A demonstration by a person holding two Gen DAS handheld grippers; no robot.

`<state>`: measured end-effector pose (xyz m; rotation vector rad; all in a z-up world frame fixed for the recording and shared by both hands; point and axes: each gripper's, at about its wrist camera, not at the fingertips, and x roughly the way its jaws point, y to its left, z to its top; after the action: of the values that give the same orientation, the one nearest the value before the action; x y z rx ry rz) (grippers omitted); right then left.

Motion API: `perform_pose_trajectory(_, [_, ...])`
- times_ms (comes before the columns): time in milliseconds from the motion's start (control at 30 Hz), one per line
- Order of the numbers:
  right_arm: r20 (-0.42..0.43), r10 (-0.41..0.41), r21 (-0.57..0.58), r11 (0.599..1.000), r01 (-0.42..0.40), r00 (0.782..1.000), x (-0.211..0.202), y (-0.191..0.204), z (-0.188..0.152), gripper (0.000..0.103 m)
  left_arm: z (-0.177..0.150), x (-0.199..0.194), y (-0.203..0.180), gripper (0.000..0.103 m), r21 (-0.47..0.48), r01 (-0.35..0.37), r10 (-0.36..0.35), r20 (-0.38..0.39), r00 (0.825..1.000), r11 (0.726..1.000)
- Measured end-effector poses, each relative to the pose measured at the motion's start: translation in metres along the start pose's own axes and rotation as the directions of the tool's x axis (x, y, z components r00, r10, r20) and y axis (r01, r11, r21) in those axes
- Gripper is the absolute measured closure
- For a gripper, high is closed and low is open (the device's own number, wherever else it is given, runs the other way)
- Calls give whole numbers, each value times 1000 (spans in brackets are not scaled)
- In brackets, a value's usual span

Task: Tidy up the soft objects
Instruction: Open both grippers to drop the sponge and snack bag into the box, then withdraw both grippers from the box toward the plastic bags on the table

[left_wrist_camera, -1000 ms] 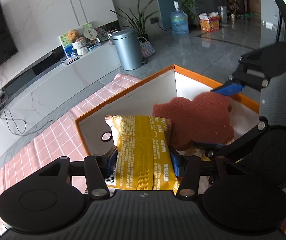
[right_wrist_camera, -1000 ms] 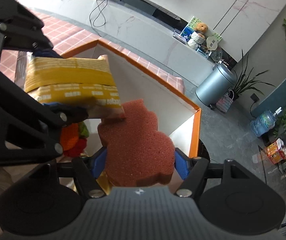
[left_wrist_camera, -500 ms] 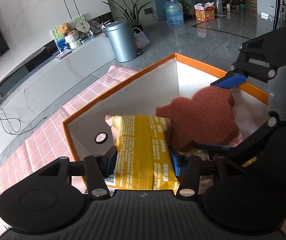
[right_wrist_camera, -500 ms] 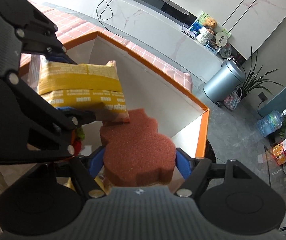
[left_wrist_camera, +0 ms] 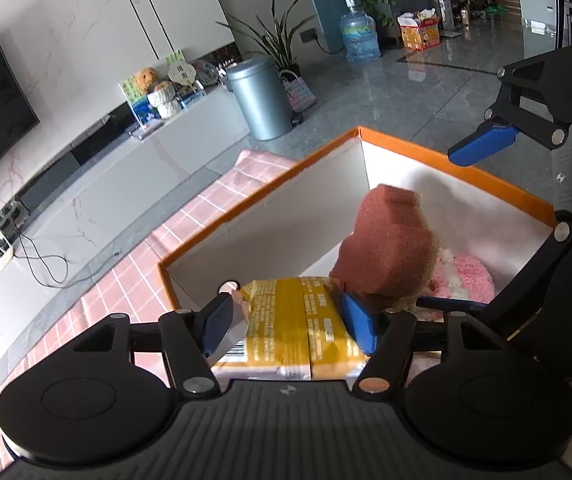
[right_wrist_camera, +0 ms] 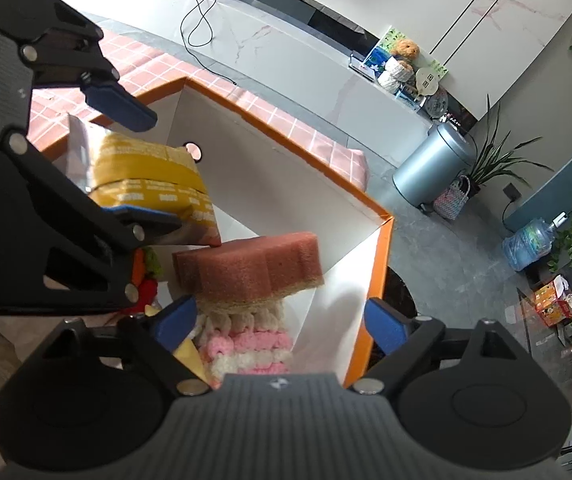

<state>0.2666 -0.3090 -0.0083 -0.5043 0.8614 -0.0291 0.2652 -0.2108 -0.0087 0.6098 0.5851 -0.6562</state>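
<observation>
Orange-rimmed box (right_wrist_camera: 382, 264) holding red sponge (right_wrist_camera: 250, 266) atop pink knit (right_wrist_camera: 254, 344) (both grippers spread, yellow packet (left_wrist_camera: 294, 324) loose).

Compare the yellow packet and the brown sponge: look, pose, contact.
The yellow packet is glossy printed wrapping; the brown sponge is matte foam with a lobed outline. The packet sits between the left gripper fingers; the sponge lies clear of the open right gripper. Both are over the orange-rimmed box.

Sponge (right_wrist_camera: 250, 268) blocks box (left_wrist_camera: 494, 190) corner (perhaps); centre crowded.
</observation>
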Motion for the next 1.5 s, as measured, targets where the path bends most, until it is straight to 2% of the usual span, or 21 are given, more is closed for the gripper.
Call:
perform_pose_trajectory(133, [11, -12, -5, 1000, 12, 1000, -10, 0, -2, 13, 2, -13, -1, 21, -1, -14, 14, 18, 1000, 1000])
perform_pose_trajectory(200, [14, -16, -7, 1000, 16, 1000, -14, 0, -3, 12, 1, -18, 0, 21, -7, -16, 16, 24, 1000, 1000])
perform_pose_trajectory(300, [27, -41, -12, 999, 42, 999, -22, 4, -4, 5, 0, -27, 1, 21, -16, -23, 24, 32, 999, 1000])
perform_pose_trajectory(633, [58, -62, -1, 998, 62, 996, -58, 10, -12, 5, -18, -63, 4, 17, -68, -44, 49, 74, 996, 997])
perform_pose_trajectory(933, [165, -61, 66, 997, 50, 984, -92, 38, -15, 5, -45, -100, 15, 17, -166, -60, 82, 128, 988, 984])
perform_pose_trajectory(1200, [251, -55, 143, 989, 19, 966, -109, 66, -9, 5, -79, -130, 34, 17, -312, -90, 151, 177, 973, 946])
perform_pose_trajectory(1500, [321, 23, 141, 987, -72, 947, -119, 106, 0, 5, -123, -145, 55, 21, -450, -123, 213, 154, 965, 885])
